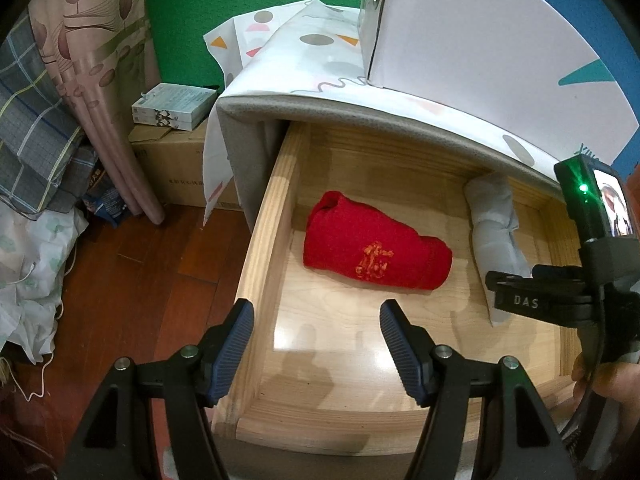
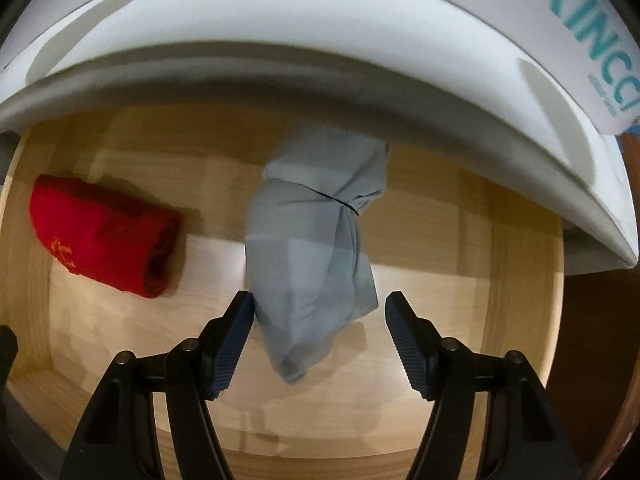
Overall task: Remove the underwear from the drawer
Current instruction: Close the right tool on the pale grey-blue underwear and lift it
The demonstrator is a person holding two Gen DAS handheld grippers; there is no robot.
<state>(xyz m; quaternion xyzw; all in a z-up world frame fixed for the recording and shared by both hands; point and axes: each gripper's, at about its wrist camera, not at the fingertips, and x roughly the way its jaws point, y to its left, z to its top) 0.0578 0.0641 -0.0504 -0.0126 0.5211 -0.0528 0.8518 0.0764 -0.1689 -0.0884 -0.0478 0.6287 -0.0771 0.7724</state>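
A wooden drawer [image 1: 266, 256] is pulled out from under a white padded top. On its floor lie a red rolled underwear [image 1: 372, 250] with gold embroidery and, to its right, a pale grey-blue rolled underwear [image 1: 494, 224]. My left gripper [image 1: 317, 320] hangs open over the drawer's near left corner with nothing between its fingers. My right gripper [image 2: 319, 312] points steeply down and stands open astride the near end of the grey-blue roll [image 2: 316, 248]. Its left pad [image 2: 236, 336] is at the cloth's edge and its right pad [image 2: 404, 340] is clear of it. The red roll [image 2: 108, 236] lies to the left.
The white padded top [image 2: 320, 76] overhangs the drawer's back. Left of the drawer, the wooden floor [image 1: 132, 272] holds a cardboard box [image 1: 176, 176] with small white boxes on it, rolled mats and piled bedding. A person's hand [image 1: 608, 384] holds the right gripper's black housing [image 1: 536, 300].
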